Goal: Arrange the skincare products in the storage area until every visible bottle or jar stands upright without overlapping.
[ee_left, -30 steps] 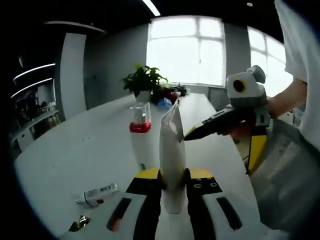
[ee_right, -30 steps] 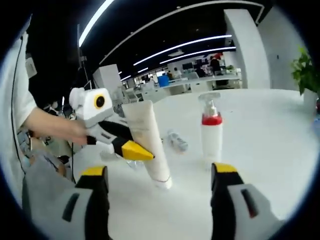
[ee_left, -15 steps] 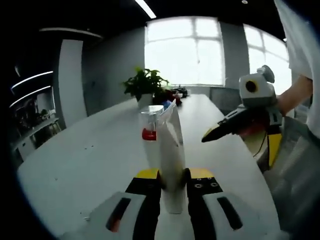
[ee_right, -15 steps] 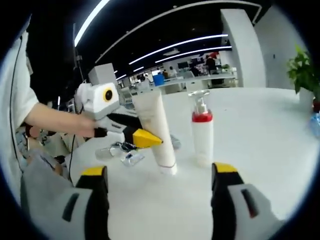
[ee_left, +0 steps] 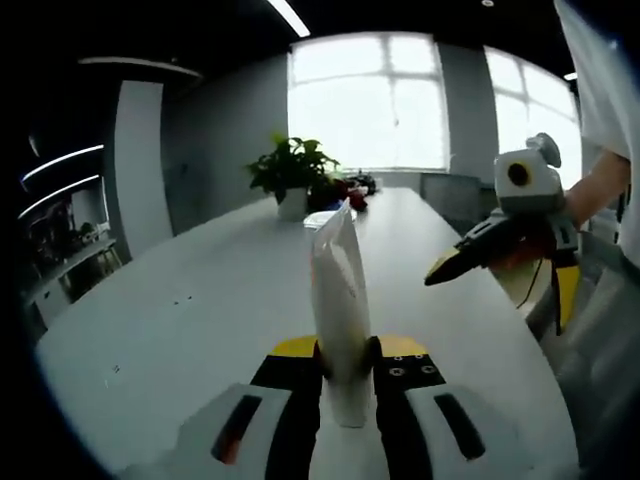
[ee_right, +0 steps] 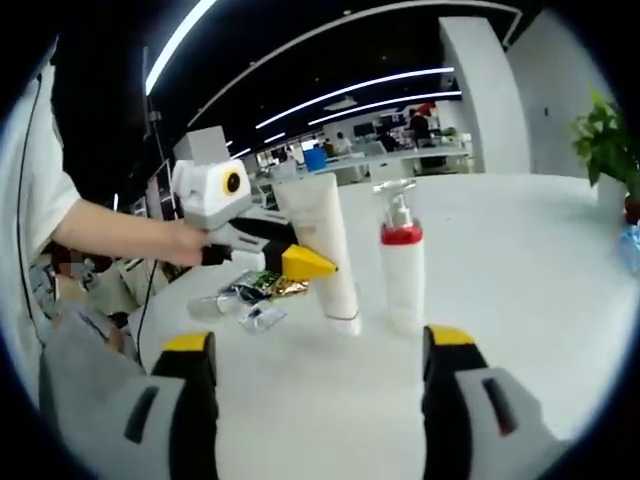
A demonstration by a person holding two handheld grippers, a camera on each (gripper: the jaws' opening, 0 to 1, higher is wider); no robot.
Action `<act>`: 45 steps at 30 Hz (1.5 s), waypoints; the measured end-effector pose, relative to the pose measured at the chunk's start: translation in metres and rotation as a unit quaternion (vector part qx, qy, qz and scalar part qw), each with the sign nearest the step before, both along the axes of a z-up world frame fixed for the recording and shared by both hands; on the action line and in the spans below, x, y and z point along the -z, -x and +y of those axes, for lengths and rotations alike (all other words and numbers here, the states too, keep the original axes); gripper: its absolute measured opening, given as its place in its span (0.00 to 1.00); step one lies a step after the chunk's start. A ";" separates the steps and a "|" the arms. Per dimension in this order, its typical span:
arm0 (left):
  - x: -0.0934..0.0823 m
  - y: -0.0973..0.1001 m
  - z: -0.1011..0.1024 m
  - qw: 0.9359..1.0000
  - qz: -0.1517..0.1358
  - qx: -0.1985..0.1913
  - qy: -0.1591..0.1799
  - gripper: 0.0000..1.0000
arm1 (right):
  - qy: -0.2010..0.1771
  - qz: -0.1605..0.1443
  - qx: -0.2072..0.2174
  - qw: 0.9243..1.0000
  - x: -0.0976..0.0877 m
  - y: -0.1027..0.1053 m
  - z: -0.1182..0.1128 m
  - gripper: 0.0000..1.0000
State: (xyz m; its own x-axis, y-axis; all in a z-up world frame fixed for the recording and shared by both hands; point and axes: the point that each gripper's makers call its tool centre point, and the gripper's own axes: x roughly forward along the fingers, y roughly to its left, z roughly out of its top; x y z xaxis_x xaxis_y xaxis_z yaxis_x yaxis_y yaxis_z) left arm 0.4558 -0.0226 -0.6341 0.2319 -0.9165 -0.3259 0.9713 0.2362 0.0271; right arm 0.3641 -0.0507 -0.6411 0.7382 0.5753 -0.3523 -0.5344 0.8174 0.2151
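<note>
White tube (ee_left: pixel 338 300) upright, clamped between left claw (ee_left: pixel 346 360) jaws.

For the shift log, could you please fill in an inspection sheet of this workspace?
Surface: white table, bare in front.
Job's things: white tube cap down, held by left claw; red-collared pump bottle upright beside it.
Clutter: foil sachets and a small item lying flat behind the tube.
Grippers: left claw shut on the tube; right claw open, empty.
Cables: nothing seen.
Surroundings: potted plant, windows, office desks.
</note>
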 end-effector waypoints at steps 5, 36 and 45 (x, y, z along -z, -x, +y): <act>0.000 0.000 0.001 1.000 0.003 0.001 0.000 0.16 | 0.000 0.000 0.000 1.000 -0.001 0.000 0.000 0.85; 0.003 0.004 0.029 0.999 0.018 0.015 -0.037 0.16 | -0.001 -0.002 -0.001 1.000 -0.004 0.001 0.003 0.85; 0.003 0.003 0.032 0.999 0.019 0.013 -0.044 0.16 | 0.001 -0.003 0.001 1.000 -0.006 0.002 0.001 0.85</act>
State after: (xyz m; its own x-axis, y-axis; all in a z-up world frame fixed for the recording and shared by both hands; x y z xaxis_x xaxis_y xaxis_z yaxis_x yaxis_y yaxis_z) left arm 0.4528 0.0095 -0.6366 0.1948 -0.8895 -0.4133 0.9778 0.2093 0.0104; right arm 0.3626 -0.0495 -0.6352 0.7414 0.5736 -0.3483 -0.5347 0.8185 0.2099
